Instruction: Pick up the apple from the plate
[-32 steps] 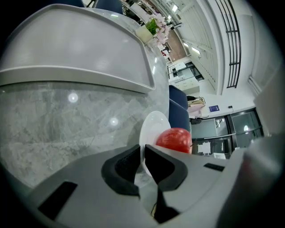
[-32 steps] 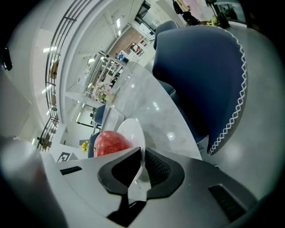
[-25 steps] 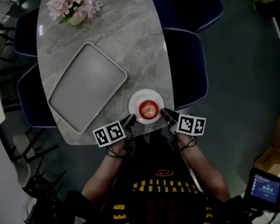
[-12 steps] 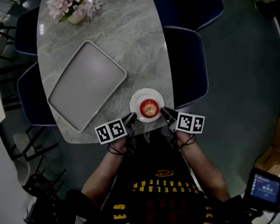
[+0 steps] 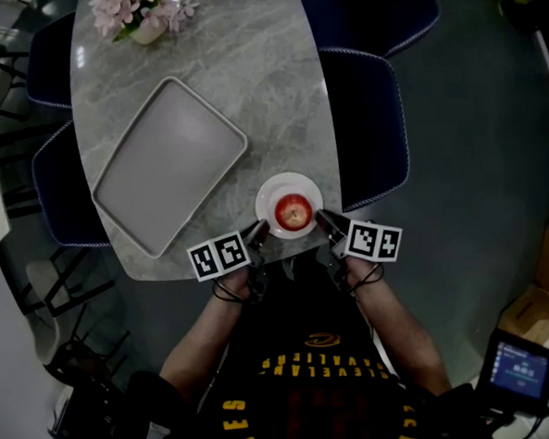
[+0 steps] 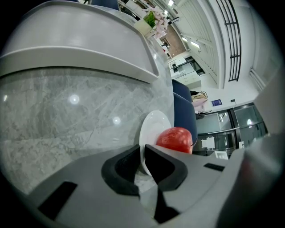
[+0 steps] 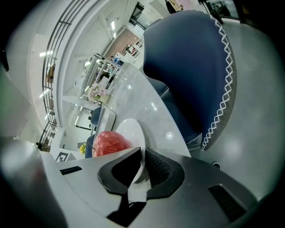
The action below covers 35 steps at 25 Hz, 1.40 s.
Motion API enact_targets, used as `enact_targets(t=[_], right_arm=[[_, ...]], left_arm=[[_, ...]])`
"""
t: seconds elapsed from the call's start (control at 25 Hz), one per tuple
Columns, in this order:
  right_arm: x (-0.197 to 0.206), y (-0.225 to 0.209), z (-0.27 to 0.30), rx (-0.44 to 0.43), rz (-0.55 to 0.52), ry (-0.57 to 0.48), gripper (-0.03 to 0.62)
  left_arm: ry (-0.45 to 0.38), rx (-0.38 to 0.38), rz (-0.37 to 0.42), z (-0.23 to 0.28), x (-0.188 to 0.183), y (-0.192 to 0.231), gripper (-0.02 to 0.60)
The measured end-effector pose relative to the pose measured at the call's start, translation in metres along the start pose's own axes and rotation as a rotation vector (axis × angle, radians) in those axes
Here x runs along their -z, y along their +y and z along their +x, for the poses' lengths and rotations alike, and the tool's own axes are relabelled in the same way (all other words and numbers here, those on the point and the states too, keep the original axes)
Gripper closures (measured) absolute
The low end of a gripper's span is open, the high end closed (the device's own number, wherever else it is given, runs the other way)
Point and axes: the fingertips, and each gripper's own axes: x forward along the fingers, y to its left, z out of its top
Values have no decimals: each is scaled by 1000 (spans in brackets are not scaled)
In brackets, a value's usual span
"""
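Note:
A red apple (image 5: 293, 211) lies on a small white plate (image 5: 290, 185) near the front edge of the marble table (image 5: 256, 64). My left gripper (image 5: 258, 231) is at the plate's near-left rim and my right gripper (image 5: 321, 219) at its near-right rim. In the left gripper view the jaws (image 6: 142, 151) are closed onto the plate's rim (image 6: 153, 127), with the apple (image 6: 174, 138) just beyond. The right gripper view shows the same: its jaws (image 7: 142, 156) are pinched on the plate's edge (image 7: 133, 129), and the apple (image 7: 109, 142) sits to the left.
A large grey tray (image 5: 166, 166) lies left of the plate, and a pot of pink flowers (image 5: 143, 11) stands at the far left corner. Dark blue chairs (image 5: 368, 127) stand along the table's right side. A device with a lit screen (image 5: 520, 368) is at the lower right.
The left gripper has crept slightly forward toward the plate's rim. The plate, the apple and the right gripper have barely shifted.

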Motion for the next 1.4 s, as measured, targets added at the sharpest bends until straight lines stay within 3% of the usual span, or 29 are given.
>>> enact_targets(t=[1.4], right_arm=[[0,-4,6,12,-45,-14,553]], left_arm=[[-22,-8,21,4,-2,5,545]])
